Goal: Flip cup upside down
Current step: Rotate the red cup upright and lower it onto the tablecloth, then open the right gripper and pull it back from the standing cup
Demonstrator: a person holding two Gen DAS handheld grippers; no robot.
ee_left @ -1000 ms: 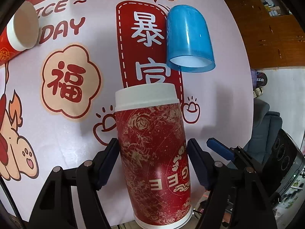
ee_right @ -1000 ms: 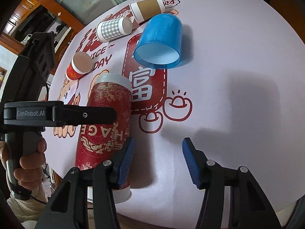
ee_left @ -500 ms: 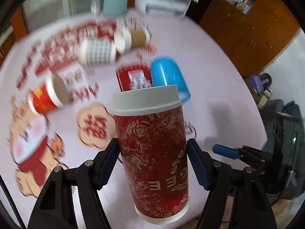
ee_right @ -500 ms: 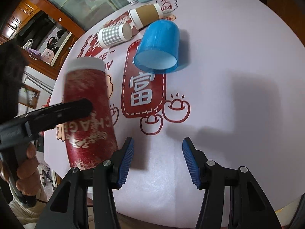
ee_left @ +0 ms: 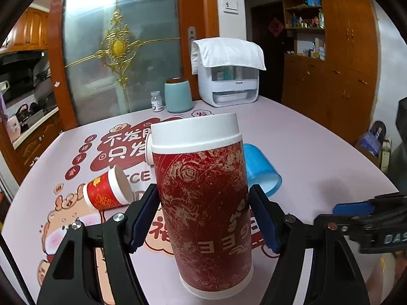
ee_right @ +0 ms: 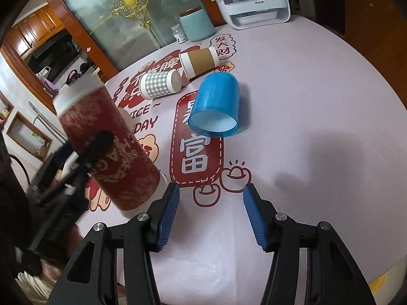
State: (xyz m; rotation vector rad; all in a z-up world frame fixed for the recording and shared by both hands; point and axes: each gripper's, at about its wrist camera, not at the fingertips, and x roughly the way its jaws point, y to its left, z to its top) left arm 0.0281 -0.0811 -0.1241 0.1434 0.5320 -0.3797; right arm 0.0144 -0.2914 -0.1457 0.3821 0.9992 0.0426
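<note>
My left gripper (ee_left: 203,216) is shut on a tall red cup with gold print and white rims (ee_left: 203,203). The cup stands nearly upright, tilted a little, its lower rim close to the table. In the right wrist view the same red cup (ee_right: 106,150) leans at the left in the blurred left gripper (ee_right: 99,150). My right gripper (ee_right: 209,213) is open and empty above the tablecloth, to the right of the cup. It shows in the left wrist view at the right edge (ee_left: 356,208).
A blue cup (ee_right: 216,106) lies on its side mid-table. A checked cup (ee_right: 160,84), a brown-sleeved cup (ee_right: 199,61) and a small red cup (ee_left: 106,190) also lie on their sides. A teal canister (ee_left: 178,96) and white appliance (ee_left: 229,81) stand at the far edge.
My left gripper has rotated the red cup from lying along the table to nearly upright. The right gripper has stayed still and open.
</note>
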